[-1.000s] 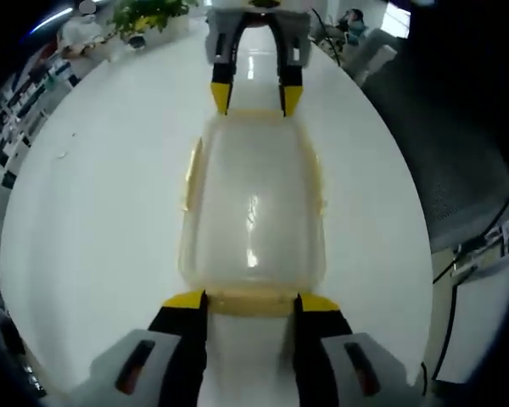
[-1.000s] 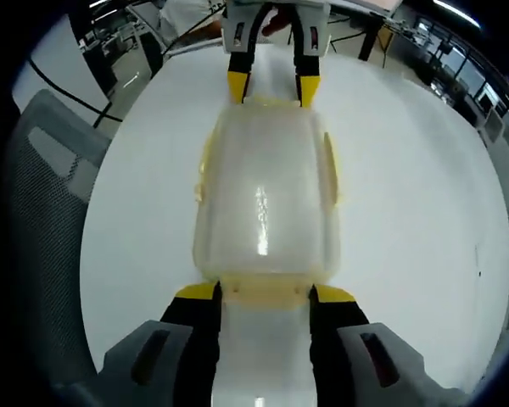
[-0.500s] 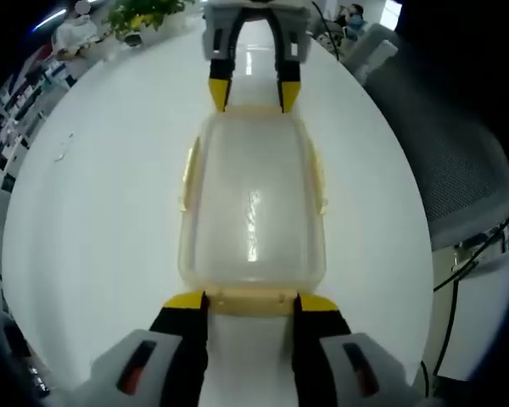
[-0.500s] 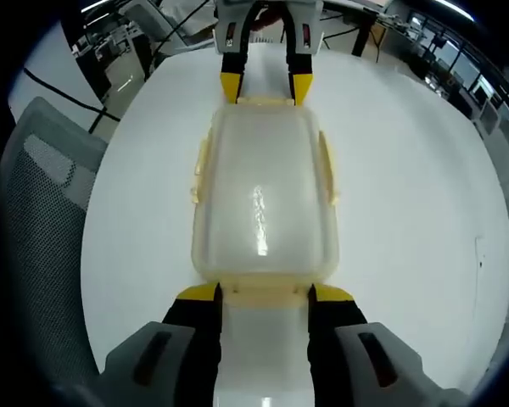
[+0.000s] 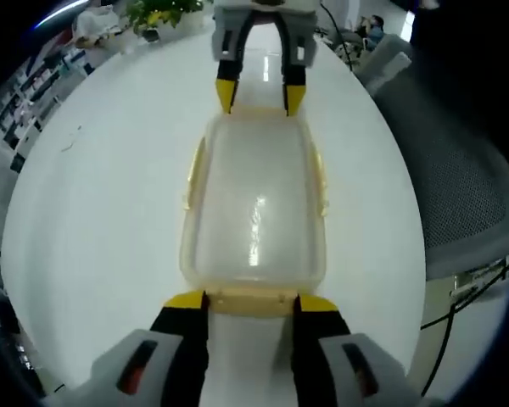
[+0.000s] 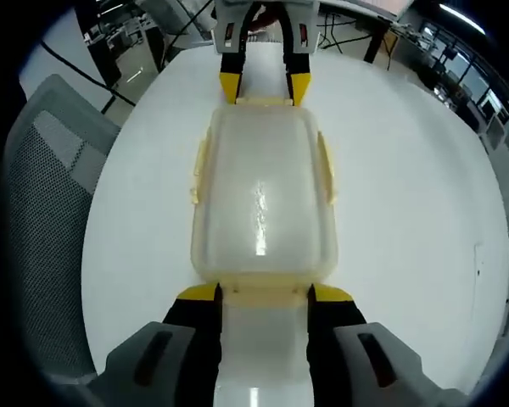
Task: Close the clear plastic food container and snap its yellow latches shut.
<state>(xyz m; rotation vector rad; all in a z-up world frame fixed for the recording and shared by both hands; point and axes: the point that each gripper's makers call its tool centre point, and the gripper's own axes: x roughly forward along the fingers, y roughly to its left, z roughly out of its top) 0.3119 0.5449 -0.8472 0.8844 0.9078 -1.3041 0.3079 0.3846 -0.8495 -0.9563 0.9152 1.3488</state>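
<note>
Container (image 5: 253, 208) lidded on worktop (image 5: 102, 203); left gripper (image 5: 251, 298) and right gripper (image 6: 263, 292) fingers open, straddling opposite end latches.

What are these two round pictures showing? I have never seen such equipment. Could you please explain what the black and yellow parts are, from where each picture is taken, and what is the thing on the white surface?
There is no robot here. A person holds a two-jaw tool, a gripper, in each hand, and a camera rides on each one. The black jaws with yellow tips at the bottom of each picture belong to that camera's own tool: the left gripper and the right gripper. The pair at the top is the other tool, seen from the opposite side.

On the white table lies a clear plastic food container with its lid on and yellow latches along its sides. The two tools face each other at its two short ends, each with its jaws open on either side of an end latch. Nothing is lifted.
</note>
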